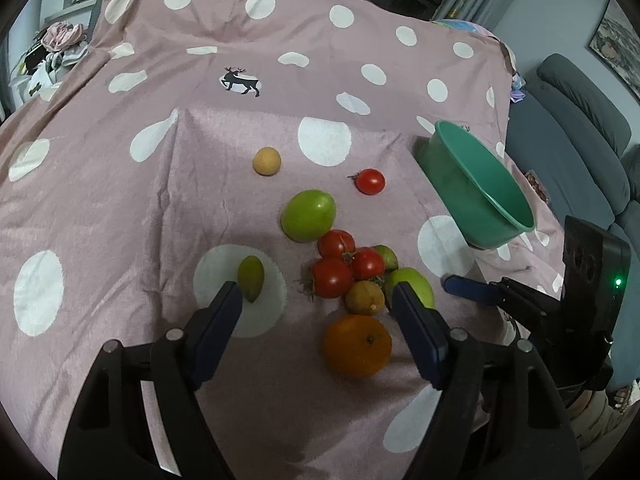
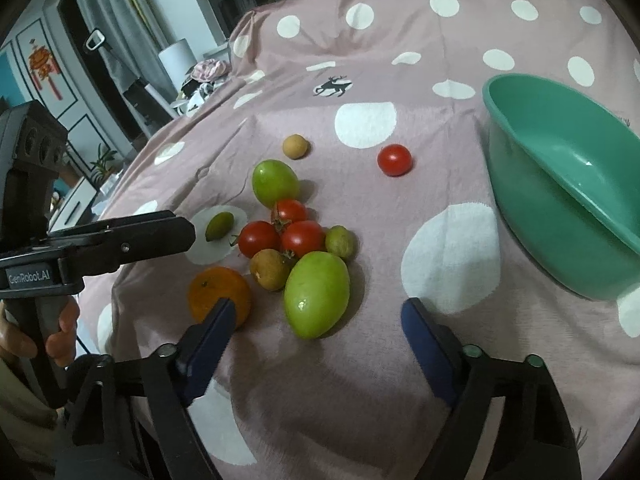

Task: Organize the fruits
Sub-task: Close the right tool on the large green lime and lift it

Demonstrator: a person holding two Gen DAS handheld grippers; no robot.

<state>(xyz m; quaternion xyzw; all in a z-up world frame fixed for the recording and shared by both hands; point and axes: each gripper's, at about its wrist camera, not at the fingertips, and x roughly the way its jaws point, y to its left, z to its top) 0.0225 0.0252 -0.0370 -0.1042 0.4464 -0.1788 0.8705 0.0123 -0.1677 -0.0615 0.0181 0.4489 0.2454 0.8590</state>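
Fruit lies on a pink dotted cloth: an orange, three red tomatoes in a cluster, a brown fruit, two big green fruits, a small green one, a lone tomato and a tan ball. An empty green bowl stands tilted at the right. My left gripper hovers open over the cluster and orange. My right gripper is open, its fingers either side of the nearer big green fruit without touching it.
A grey sofa stands beyond the cloth's right edge. Shelves and clutter sit past the far left corner. A hand holds the left gripper's handle at the left of the right wrist view.
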